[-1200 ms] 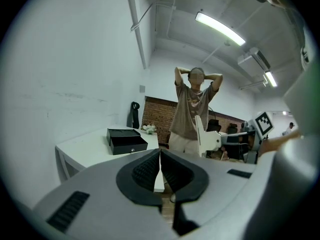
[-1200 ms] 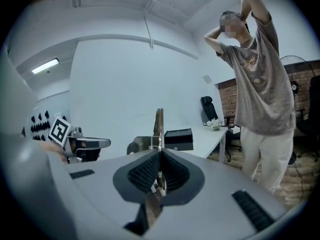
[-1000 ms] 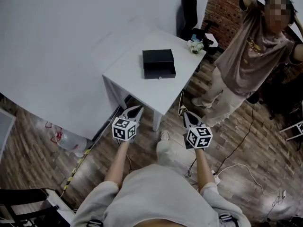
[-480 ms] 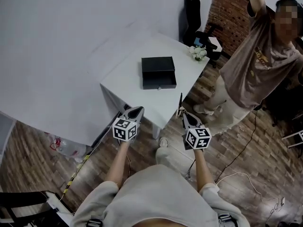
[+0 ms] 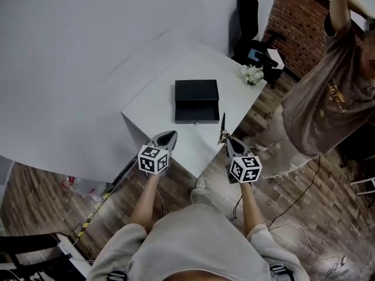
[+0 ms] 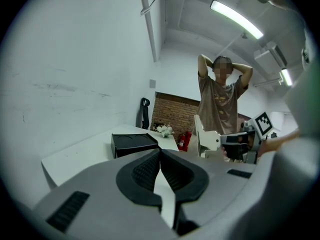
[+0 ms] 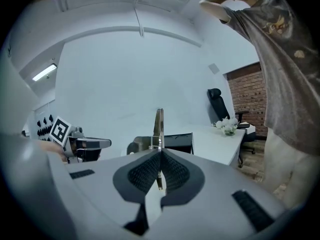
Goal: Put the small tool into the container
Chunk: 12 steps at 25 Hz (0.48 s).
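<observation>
A black box-shaped container [image 5: 196,100] with a small knob on its front sits on the white table [image 5: 158,95]. My right gripper [image 5: 225,139] is shut on a slim metal tool [image 5: 222,123] that sticks up past its tips, over the table's near right edge. In the right gripper view the tool [image 7: 159,125] stands upright between the closed pads, with the container [image 7: 178,142] behind it. My left gripper [image 5: 168,136] hangs at the table's near edge, shut with nothing in it [image 6: 160,152]. The container [image 6: 134,143] lies ahead of it, left of centre.
A person [image 5: 334,98] stands at the table's right side with arms raised. A small bunch of white flowers [image 5: 253,74] sits at the table's far corner, and a black chair [image 5: 249,16] stands behind it. Cables [image 5: 293,186] run over the wooden floor.
The view has closed in on the table, so both grippers now reach its near edge. The tool stays clamped in the right gripper. The bystander has drifted right in the picture.
</observation>
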Tool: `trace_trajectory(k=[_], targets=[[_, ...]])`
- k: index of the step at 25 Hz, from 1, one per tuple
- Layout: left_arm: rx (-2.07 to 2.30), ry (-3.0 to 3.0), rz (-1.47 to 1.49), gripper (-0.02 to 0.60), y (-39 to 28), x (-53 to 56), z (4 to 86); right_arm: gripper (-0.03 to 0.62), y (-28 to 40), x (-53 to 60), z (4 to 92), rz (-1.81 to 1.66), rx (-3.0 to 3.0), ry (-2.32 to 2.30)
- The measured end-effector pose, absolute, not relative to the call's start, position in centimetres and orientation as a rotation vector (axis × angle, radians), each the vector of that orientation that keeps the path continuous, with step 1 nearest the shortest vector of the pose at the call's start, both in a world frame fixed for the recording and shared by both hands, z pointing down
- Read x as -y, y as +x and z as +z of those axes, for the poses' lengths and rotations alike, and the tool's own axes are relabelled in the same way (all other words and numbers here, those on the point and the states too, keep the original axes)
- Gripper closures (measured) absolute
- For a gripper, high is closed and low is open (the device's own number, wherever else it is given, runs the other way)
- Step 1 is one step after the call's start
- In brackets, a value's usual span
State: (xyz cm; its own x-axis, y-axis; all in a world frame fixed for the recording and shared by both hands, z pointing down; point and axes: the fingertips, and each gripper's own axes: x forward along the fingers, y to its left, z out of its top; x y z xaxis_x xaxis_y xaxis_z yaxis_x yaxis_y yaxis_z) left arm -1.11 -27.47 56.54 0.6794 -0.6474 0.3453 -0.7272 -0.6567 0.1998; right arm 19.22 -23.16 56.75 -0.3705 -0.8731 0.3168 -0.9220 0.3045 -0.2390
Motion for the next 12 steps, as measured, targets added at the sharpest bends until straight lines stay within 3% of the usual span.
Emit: trace_trajectory(k=[12], targets=[[1.138,2.532,0.374,0.569,1.9,36.7,56.9,0.591,22.2,33.1,57.6,0.619,2.463,1.615]])
